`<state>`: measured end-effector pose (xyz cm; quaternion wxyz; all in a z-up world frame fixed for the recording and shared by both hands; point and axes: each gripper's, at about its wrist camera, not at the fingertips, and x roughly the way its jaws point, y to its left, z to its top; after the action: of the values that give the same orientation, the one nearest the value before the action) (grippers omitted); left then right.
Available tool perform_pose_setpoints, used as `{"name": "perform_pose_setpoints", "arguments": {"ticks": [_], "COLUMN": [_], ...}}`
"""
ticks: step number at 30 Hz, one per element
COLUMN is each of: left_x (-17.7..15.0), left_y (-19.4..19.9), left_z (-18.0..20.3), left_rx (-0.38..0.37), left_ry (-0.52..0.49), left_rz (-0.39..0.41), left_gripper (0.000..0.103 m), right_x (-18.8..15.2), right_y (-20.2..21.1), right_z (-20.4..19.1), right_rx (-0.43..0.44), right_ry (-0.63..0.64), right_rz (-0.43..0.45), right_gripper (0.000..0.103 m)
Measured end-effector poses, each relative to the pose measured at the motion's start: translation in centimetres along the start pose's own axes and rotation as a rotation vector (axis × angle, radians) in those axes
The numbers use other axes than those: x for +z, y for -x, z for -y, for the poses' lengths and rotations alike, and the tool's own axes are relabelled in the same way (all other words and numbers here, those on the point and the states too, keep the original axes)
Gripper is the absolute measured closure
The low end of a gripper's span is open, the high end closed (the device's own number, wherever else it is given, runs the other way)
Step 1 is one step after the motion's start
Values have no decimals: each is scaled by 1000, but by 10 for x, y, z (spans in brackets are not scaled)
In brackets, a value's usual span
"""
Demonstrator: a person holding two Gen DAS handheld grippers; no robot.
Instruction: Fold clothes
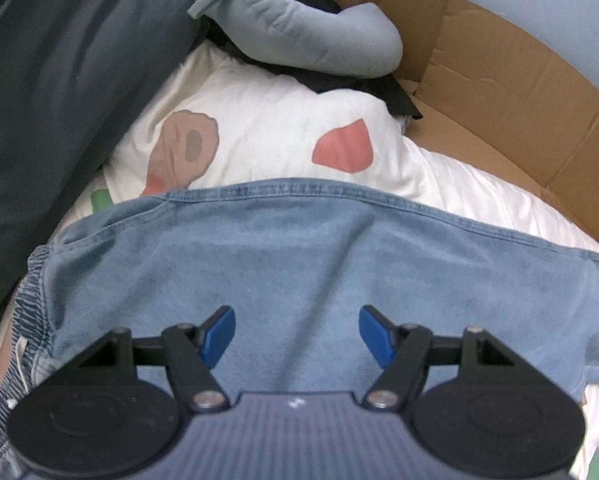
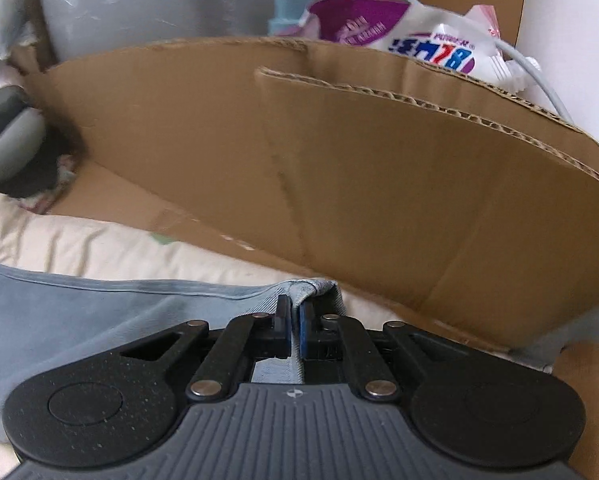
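Light-blue denim garment (image 1: 299,264) lies spread on a white printed bedsheet (image 1: 267,128), walled by brown corrugated cardboard (image 2: 379,168); my right gripper (image 2: 295,324) has its jaws pinching the denim's hem, my left gripper (image 1: 297,336) hovers above the cloth, jaws spread. Grey pillow (image 1: 59,80) alongside.

The left gripper (image 1: 297,334) hangs with its blue pads spread apart above light denim shorts (image 1: 299,264) lying on a white printed sheet (image 1: 267,128), beside a cardboard box (image 1: 499,92).
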<state>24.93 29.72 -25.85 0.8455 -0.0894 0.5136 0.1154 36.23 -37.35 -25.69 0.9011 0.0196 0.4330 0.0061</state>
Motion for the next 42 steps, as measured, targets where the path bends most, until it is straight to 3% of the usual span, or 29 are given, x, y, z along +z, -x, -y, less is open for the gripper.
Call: {"name": "perform_pose_setpoints", "arguments": {"ticks": [9, 16, 18, 21, 24, 32, 38, 42], "left_x": [-7, -12, -13, -15, -19, -30, -42, -51], "left_y": [-7, -8, -7, -3, 2, 25, 32, 45], "left_z": [-17, -16, -10, 4, 19, 44, 47, 45], "left_rx": [-16, -7, -15, -43, -71, -110, -105, -111], "left_ry": [82, 69, 62, 33, -1, -53, -72, -15], "left_rz": [2, -10, -11, -16, -14, 5, -8, 30], "left_gripper": [32, 32, 32, 32, 32, 30, 30, 29], "right_x": [-18, -25, -22, -15, -10, -29, -62, -81], "right_y": [-61, -79, -78, -68, -42, 24, 59, 67], "right_z": [18, 14, 13, 26, 32, 32, 17, 19], "right_rx": [-79, -131, -152, -118, -89, -4, 32, 46], "right_ry": [11, 73, 83, -12, -24, -96, -130, -170], "right_rz": [-69, -73, -76, -98, -62, -37, -50, -57], "right_gripper": [101, 99, 82, 74, 63, 63, 63, 63]}}
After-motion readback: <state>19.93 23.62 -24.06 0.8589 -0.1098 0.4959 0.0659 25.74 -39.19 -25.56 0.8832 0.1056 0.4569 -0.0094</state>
